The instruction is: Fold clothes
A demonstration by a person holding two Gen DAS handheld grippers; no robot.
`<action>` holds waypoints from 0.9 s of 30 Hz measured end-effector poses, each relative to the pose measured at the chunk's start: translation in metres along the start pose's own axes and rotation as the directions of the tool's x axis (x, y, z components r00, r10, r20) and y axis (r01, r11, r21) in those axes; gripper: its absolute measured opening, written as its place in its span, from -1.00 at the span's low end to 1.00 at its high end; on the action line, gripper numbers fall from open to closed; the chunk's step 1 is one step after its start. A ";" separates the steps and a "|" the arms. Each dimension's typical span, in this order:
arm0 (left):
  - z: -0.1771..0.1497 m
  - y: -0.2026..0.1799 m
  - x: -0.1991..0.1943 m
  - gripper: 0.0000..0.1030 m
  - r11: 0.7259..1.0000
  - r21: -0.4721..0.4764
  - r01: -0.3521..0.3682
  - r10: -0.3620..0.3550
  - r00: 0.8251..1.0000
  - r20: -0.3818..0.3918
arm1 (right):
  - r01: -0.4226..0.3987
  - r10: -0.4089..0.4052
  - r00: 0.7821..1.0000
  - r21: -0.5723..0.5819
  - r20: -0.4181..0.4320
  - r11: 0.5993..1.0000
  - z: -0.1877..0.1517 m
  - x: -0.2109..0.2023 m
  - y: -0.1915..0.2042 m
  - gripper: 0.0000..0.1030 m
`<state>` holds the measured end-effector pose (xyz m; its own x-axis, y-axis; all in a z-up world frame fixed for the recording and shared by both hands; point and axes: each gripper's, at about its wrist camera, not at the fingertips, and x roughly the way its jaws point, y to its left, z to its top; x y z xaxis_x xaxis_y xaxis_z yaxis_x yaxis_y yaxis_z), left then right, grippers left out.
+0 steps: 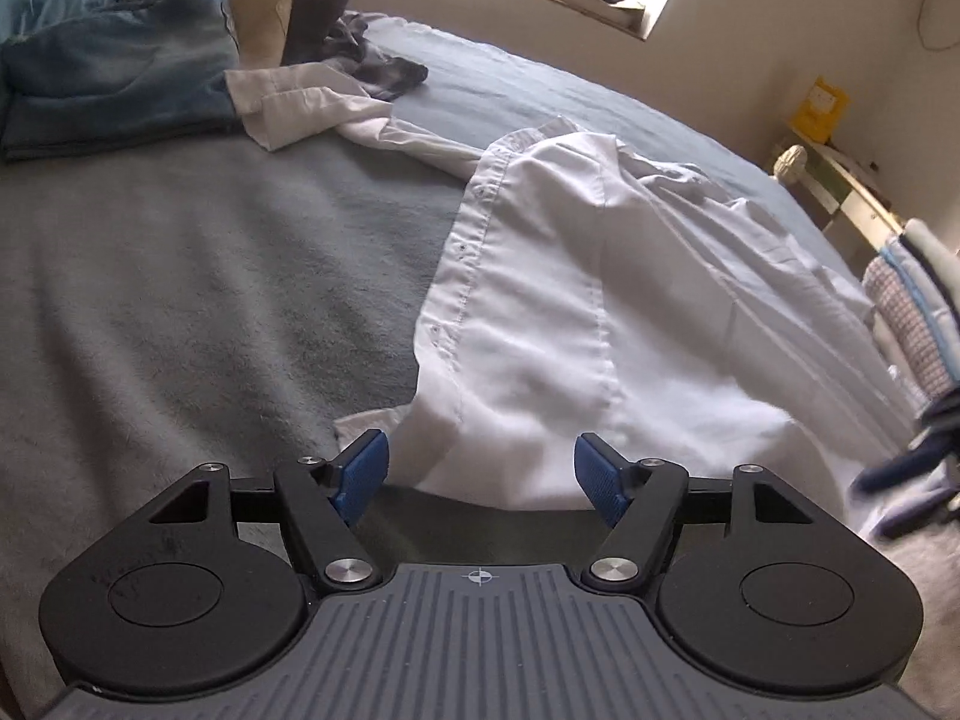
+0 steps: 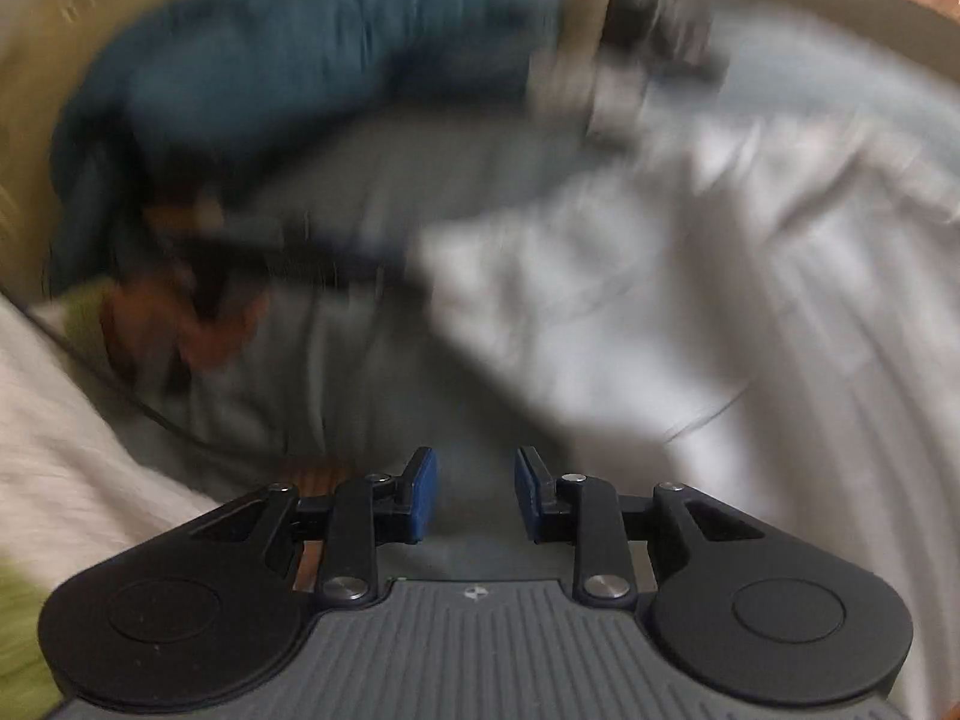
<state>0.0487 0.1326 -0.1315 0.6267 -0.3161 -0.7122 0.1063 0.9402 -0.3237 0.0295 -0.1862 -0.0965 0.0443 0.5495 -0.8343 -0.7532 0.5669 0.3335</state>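
Both grippers, left (image 1: 480, 474) and right (image 2: 475, 495), are hovering fingers apart, empty; the rumpled white shirt (image 1: 600, 300) risks bunching if pinched through several layers

The right wrist view is smeared with motion blur: the white shirt (image 2: 690, 300) is a pale streak, the hand (image 2: 198, 324) at left an orange smudge. In the left wrist view, the blurred right gripper (image 1: 912, 468) is cut off by the edge.

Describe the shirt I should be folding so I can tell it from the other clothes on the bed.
On the grey bed cover, find the garment spread out right of centre, beyond the open left tongs. It is the white shirt, with a buttoned placket down its left edge; the folded jeans behind are blue.
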 end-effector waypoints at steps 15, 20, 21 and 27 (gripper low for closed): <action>0.045 0.057 0.070 -0.62 0.883 -0.440 0.164 -0.140 0.986 0.087 | 0.056 -0.145 0.979 0.488 0.146 0.871 0.027 0.028 -0.103 -0.39; 0.040 0.057 0.048 -0.59 0.882 -0.441 0.168 -0.132 0.985 0.112 | -0.111 0.047 0.980 0.335 0.193 0.936 0.020 0.016 -0.079 -0.38; 0.036 0.057 0.042 -0.58 0.883 -0.440 0.164 -0.130 0.986 0.105 | -0.143 0.102 0.982 0.277 0.157 0.950 0.022 0.021 -0.069 -0.38; 0.016 0.054 0.007 -0.23 0.920 -0.380 0.097 -0.066 0.993 0.093 | -0.069 0.067 0.997 0.128 0.025 0.989 0.037 0.064 -0.044 -0.40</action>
<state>0.0712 0.1829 -0.1436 0.6878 -0.3638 -0.6281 -0.1355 0.7858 -0.6035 0.0900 -0.1530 -0.1485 0.0103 0.6013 -0.7990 -0.6643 0.6014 0.4439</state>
